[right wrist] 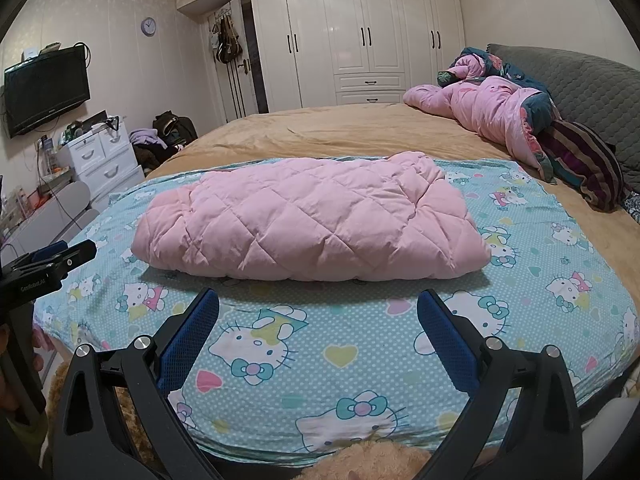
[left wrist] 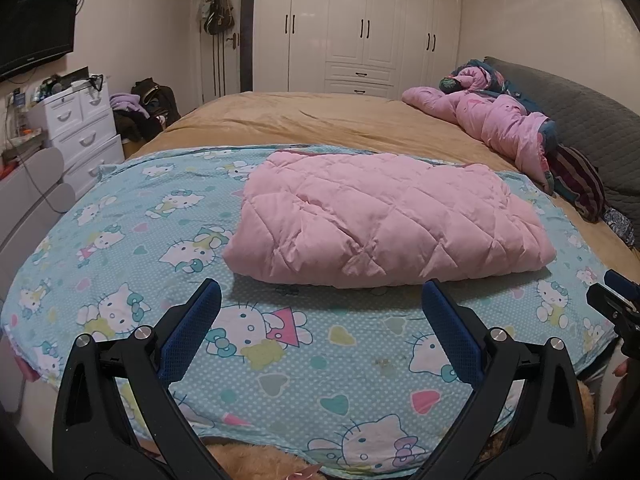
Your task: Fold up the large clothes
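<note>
While you hold both tools low over the near edge of the bed, your left gripper has its jaws spread wide and empty, and your right gripper is released the same way, with nothing between its blue pads. Under both lies the turquoise cartoon-cat sheet, spread across the foot of the bed, and a patch of tan plush shows at the very bottom edge below it. Just beyond the fingertips sits the pink quilted coat, folded into a thick oblong bundle lying flat on the sheet; it is ahead of the jaws, not touching them. From the left wrist it sits slightly right of centre, from the right wrist slightly left, so it lies between your two tools. Farther back the tan bedspread is bare, then a crumpled pink-and-teal duvet is heaped against the grey headboard. Behind stand the white wardrobe, a white drawer unit and a wall-mounted television.
</note>
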Demonstrator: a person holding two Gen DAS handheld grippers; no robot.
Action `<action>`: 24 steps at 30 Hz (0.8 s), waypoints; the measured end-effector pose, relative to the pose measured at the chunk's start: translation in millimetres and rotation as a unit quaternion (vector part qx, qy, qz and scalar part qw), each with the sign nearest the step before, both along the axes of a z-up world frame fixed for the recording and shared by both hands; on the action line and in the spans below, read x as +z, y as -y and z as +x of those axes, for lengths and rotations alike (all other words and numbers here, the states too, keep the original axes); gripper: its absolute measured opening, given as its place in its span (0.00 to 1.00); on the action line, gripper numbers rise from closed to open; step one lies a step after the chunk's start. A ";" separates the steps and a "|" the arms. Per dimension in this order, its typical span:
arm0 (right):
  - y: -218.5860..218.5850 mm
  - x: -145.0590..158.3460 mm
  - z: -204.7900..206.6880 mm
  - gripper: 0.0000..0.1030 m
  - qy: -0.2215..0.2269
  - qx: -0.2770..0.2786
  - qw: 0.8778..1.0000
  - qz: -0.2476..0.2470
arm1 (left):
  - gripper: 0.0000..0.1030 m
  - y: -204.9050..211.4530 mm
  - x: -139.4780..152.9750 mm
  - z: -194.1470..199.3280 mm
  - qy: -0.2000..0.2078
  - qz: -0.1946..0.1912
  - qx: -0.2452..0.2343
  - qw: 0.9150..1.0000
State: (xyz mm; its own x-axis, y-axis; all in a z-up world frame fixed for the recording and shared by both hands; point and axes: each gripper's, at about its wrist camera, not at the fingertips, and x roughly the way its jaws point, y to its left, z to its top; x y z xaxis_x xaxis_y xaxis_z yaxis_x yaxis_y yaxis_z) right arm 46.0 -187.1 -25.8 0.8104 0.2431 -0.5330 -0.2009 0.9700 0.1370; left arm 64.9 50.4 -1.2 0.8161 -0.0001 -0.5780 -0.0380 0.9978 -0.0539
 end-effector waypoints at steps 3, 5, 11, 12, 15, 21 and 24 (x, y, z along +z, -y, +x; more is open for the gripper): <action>0.1 -0.1 0.1 0.96 0.001 0.000 1.000 0.000 | 0.91 0.0 -0.4 0.0 -0.001 0.000 0.001 1.000; 0.2 -0.2 0.1 0.96 0.000 0.000 1.000 0.000 | 0.91 0.7 -0.8 0.1 -0.002 0.002 0.002 1.000; 0.1 -0.1 0.2 0.96 0.000 0.000 1.000 -0.001 | 0.91 2.9 -0.7 0.2 -0.002 0.005 0.004 1.000; -0.1 -0.1 0.2 0.96 -0.001 0.000 1.000 -0.001 | 0.91 2.7 -0.6 0.2 -0.002 0.005 0.003 1.000; -0.3 0.2 0.1 0.96 0.000 -0.001 1.000 -0.001 | 0.91 3.4 -0.2 0.1 -0.003 0.006 0.005 1.000; -0.2 0.3 -0.2 0.96 0.000 -0.001 1.000 -0.001 | 0.91 3.6 -0.8 0.6 -0.004 0.008 0.006 1.000; 0.0 0.0 0.3 0.96 -0.001 0.000 1.000 -0.001 | 0.91 2.4 -1.3 0.5 -0.004 0.010 0.006 1.000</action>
State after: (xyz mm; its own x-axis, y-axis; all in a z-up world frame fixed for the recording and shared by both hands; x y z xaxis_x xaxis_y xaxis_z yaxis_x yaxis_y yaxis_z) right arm 46.3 -187.1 -25.8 0.8095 0.2410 -0.5353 -0.1999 0.9705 0.1347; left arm 65.4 48.0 -2.4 0.8115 0.0215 -0.5840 -0.0513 0.9981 -0.0346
